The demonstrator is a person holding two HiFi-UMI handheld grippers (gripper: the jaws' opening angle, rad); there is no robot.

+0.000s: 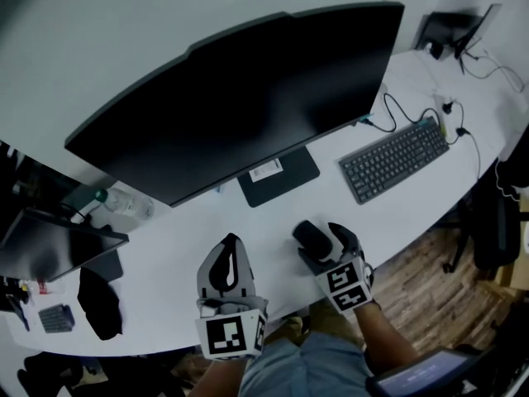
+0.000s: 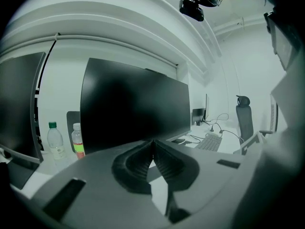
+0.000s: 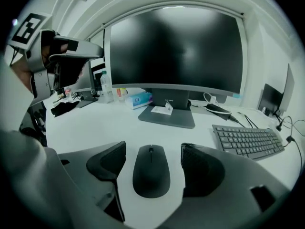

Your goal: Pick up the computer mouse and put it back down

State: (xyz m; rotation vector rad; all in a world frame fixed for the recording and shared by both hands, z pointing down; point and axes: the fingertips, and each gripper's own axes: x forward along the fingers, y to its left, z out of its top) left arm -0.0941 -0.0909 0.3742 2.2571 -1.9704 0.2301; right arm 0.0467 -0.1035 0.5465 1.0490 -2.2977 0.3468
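Note:
A black computer mouse lies flat on the white desk, in front of the monitor stand. My right gripper stands open around it, one jaw on each side, with a strip of bare desk showing between each pad and the mouse. My left gripper hangs over the desk to the left of the mouse, its jaws shut tip to tip on nothing, pointing toward the monitor.
A large dark monitor on a flat stand fills the back. A black keyboard lies to the right with cables behind it. Bottles, a second screen and a black cloth sit at left.

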